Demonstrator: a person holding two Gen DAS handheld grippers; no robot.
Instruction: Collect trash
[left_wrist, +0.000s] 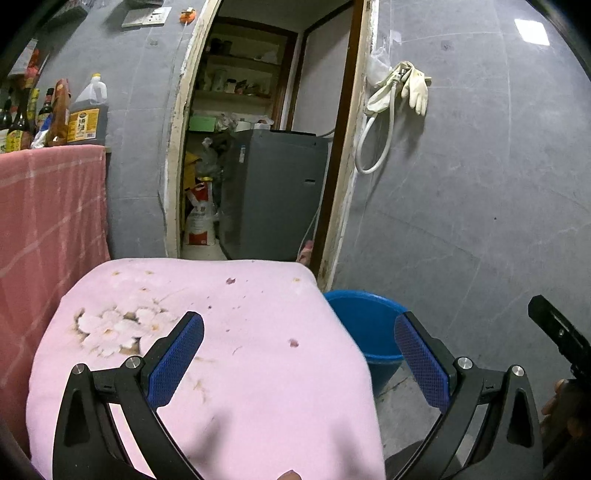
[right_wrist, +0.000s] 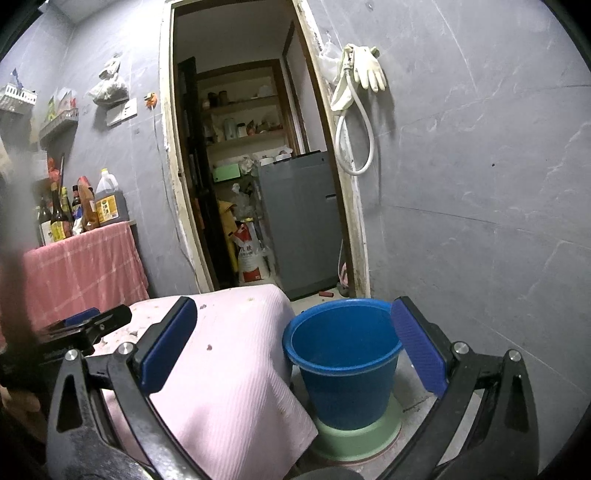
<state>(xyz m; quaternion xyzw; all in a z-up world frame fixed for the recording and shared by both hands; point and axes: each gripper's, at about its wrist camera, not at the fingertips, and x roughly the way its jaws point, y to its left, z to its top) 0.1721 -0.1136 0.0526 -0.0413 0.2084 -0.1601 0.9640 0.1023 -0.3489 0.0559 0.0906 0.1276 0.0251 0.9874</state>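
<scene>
My blue bucket (right_wrist: 343, 363) stands upright, mouth up, on a green base (right_wrist: 356, 437) on the floor, just right of the pink cloth (right_wrist: 229, 373) covering the table. It sits between my right gripper (right_wrist: 295, 350) fingers' line of sight, nearer the right pad; those fingers are spread, grasping nothing. My left gripper (left_wrist: 299, 360) hangs over the pink cloth, also spread and empty, with the bucket beyond its right finger (left_wrist: 421, 360). Small dark scraps (left_wrist: 293, 342) dot the cloth.

Doorway centre frame – grey appliance (right_wrist: 301, 218) and cluttered shelves (right_wrist: 243, 107) inside. Rubber gloves (left_wrist: 415, 88) and white hose (left_wrist: 373, 147) hang on wall right of it. Far left – bottles, oil jug (left_wrist: 88, 114) above red checked cloth (left_wrist: 48, 206).
</scene>
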